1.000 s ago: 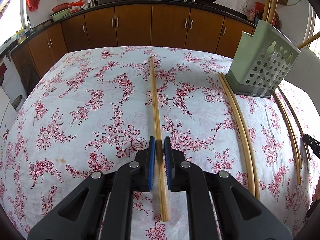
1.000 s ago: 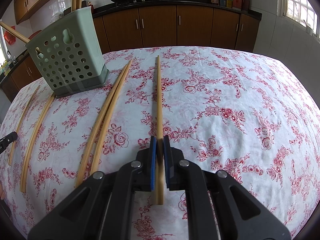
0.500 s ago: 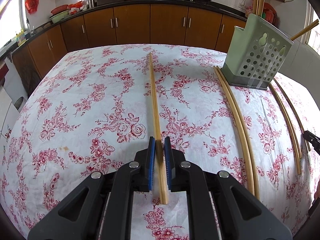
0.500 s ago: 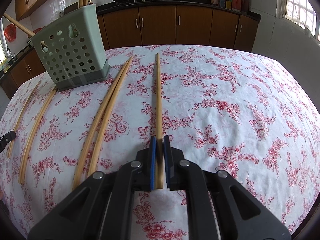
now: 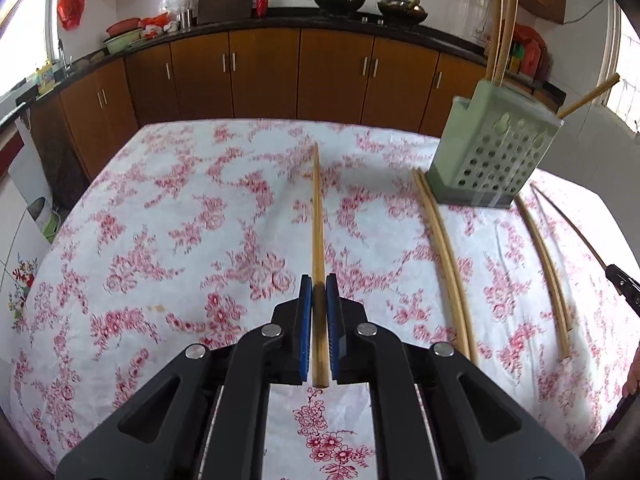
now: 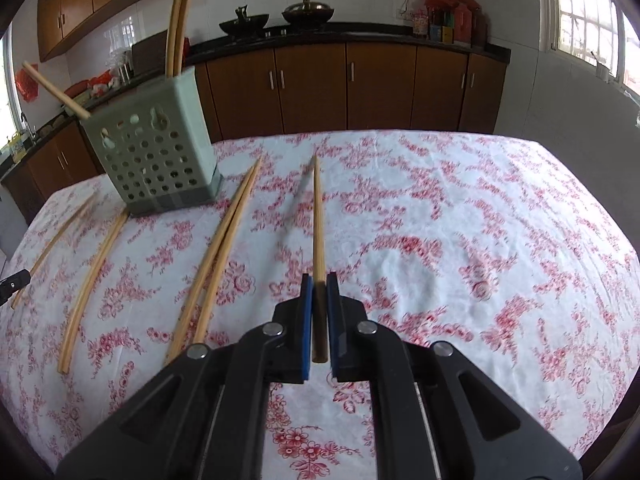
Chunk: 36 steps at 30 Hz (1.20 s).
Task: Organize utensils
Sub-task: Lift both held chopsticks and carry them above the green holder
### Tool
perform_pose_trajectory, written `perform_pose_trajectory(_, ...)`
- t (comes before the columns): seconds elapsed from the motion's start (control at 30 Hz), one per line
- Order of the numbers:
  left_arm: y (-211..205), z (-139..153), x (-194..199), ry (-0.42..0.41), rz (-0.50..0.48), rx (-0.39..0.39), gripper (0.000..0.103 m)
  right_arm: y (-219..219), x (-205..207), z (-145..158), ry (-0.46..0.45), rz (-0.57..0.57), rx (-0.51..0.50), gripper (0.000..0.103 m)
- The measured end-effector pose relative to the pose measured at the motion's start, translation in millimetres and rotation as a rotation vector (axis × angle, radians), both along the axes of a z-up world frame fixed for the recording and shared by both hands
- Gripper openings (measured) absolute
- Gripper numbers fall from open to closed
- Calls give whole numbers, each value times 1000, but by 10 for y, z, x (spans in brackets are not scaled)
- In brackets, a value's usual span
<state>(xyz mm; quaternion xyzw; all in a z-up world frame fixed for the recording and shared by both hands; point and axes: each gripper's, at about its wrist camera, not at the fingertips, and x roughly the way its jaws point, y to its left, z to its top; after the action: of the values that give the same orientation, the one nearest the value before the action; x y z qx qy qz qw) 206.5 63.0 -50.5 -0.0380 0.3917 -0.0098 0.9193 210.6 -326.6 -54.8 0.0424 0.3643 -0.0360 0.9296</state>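
My left gripper is shut on a long wooden chopstick that points away over the flowered tablecloth, lifted off it. My right gripper is shut on another chopstick, raised, with its shadow on the cloth to its left. A pale green perforated utensil holder stands at the back right in the left wrist view and at the back left in the right wrist view, with several chopsticks standing in it.
A pair of chopsticks lies beside the holder, and two more lie past it; the right wrist view shows the pair and two more chopsticks. Brown kitchen cabinets stand behind the table.
Both grippers have risen from the table, each carrying its chopstick up off the cloth. The table looks farther below and the cabinets show more.
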Motion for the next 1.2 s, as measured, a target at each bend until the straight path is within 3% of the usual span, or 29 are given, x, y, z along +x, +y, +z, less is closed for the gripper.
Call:
perform_pose_trajectory(0.17, 48, 546, -58, -135, -2, -47, 7, -149, -106, 485, -143, -24, 20, 8)
perform_pose_trajectory(0.4, 88, 1049, -92, -263, 6, -131, 7, -220, -165, 967, -290, -34, 45, 8)
perform_pose_trajectory(0.77, -41, 1273, -104, -325, -38, -112, 7, -230, -141, 1132, -336, -35, 66, 8)
perform_pose_trajectory(1.0, -197, 1610, -256, -398, -112, -110, 7, -237, -211, 1604, -391, 14, 154, 8)
perform_pose_trajectory(1.2, -407, 1900, -313, -448, -183, -166, 7, -207, -349, 2029, -458, 98, 273, 8)
